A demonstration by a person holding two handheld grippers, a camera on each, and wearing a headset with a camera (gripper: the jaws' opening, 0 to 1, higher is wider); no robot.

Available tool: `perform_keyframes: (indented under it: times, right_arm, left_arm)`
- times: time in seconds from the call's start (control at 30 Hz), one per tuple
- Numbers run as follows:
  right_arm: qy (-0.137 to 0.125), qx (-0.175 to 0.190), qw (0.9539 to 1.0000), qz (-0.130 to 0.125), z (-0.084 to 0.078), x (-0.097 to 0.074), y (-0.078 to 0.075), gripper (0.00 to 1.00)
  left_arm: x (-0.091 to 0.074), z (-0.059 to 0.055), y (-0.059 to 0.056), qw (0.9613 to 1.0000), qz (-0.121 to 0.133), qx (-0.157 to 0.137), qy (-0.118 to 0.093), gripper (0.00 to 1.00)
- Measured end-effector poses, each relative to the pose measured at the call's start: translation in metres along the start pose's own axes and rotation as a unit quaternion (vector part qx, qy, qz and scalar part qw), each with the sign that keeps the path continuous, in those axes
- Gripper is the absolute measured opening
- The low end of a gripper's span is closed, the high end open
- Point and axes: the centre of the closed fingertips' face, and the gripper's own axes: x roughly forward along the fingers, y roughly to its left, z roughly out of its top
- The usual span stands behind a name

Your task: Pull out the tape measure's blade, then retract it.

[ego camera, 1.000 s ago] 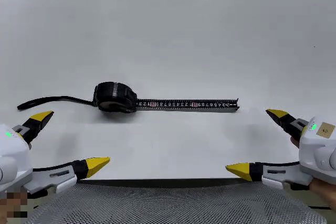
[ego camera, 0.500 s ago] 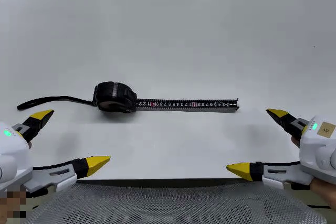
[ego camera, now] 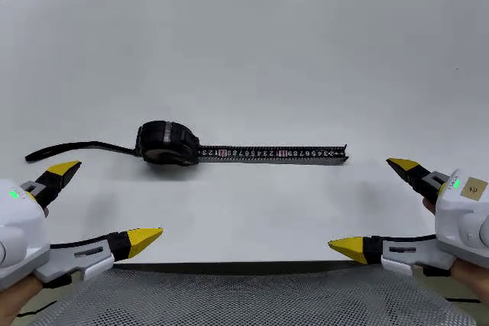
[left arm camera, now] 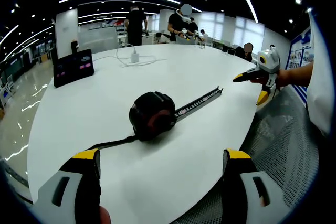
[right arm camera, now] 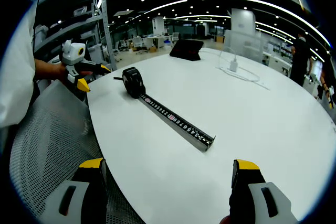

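Evidently the blade (ego camera: 271,153) lies extended, resting unaided. So my left gripper (ego camera: 112,200) and right gripper (ego camera: 365,204) hang released, empty.

The left tongs (ego camera: 114,198) are hovering with their yellow-tipped jaws spread wide, gripping nothing and angling inward toward the right pair. The right tongs (ego camera: 363,204) are mirroring them, well apart on the opposite side, jaws equally wide and empty. The person's right hand (ego camera: 467,279) is holding the right tongs from behind.
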Motion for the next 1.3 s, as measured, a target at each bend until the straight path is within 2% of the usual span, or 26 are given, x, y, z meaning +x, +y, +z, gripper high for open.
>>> perform_keyframes:
  times: [0.3, 0.87, 1.3]
  right_arm:
    - [0.004, -0.002, 1.0, 0.003, -0.001, 0.002, -0.002, 0.99]
    - [0.006, -0.012, 0.9999, 0.008, 0.015, 0.002, 0.001, 0.99]
    - [0.01, -0.016, 0.9997, 0.015, 0.021, 0.007, -0.005, 0.98]
  left_arm:
    - [0.005, 0.001, 0.0, 1.0, -0.002, -0.001, 0.004, 0.95]
    - [0.024, 0.021, -0.003, 0.9999, -0.01, 0.0, -0.004, 0.94]
    - [0.036, 0.027, -0.006, 0.9998, -0.018, 0.005, -0.001, 0.94]
